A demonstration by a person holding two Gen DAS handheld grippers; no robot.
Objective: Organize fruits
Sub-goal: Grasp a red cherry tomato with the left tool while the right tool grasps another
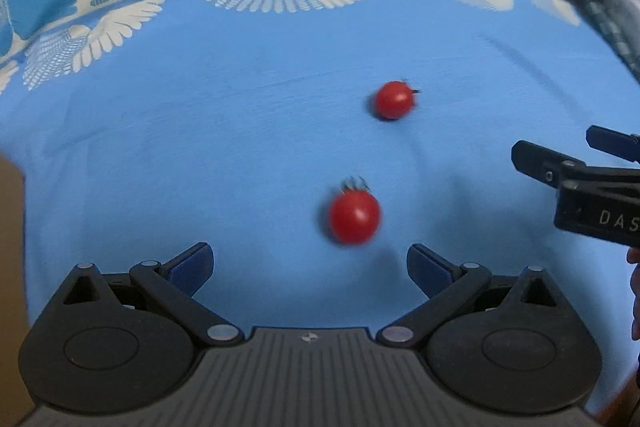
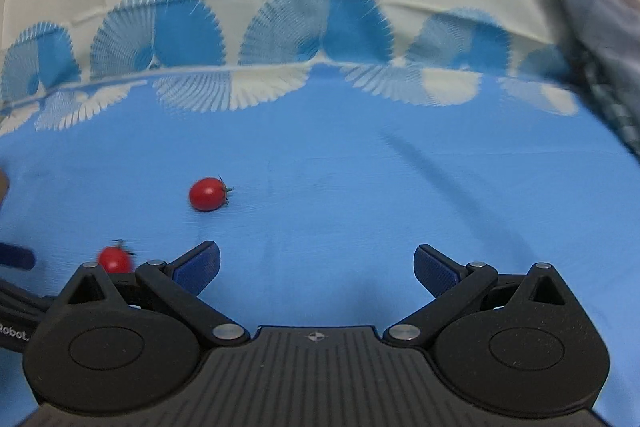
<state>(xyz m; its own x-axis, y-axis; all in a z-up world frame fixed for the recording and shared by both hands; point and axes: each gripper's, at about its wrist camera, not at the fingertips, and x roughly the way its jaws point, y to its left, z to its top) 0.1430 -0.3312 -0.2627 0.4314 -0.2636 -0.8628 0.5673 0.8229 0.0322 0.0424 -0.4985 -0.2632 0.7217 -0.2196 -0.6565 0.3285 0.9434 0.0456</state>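
While both grippers hover over a blue cloth (image 1: 200, 147), two small red tomatoes lie on it, well apart from each other. In the left wrist view the left gripper (image 1: 310, 267) has its jaws spread wide, with nothing between the blue pads (image 1: 192, 265). The near tomato (image 1: 354, 217) sits on the cloth just ahead of the gap, a little toward the right finger, touching neither pad; its green stem points away from the camera. The far tomato (image 1: 394, 100) lies farther on and slightly to the right, its stem turned to the right. At the right edge of that view the right gripper (image 1: 560, 157) reaches in from the side, its two dark fingers parted and holding nothing.

In the right wrist view the right gripper (image 2: 316, 267) is likewise wide open and empty, with bare blue cloth (image 2: 360, 187) between its pads (image 2: 200, 265). The far tomato (image 2: 207, 194) lies ahead and to the left of it. The near tomato (image 2: 114, 258) shows just behind the left finger's linkage, partly hidden and blurred. Beyond the plain blue field, the cloth carries a border of blue and cream fan shapes (image 2: 320, 27). A grey fabric (image 2: 592, 7) hangs at the upper right.
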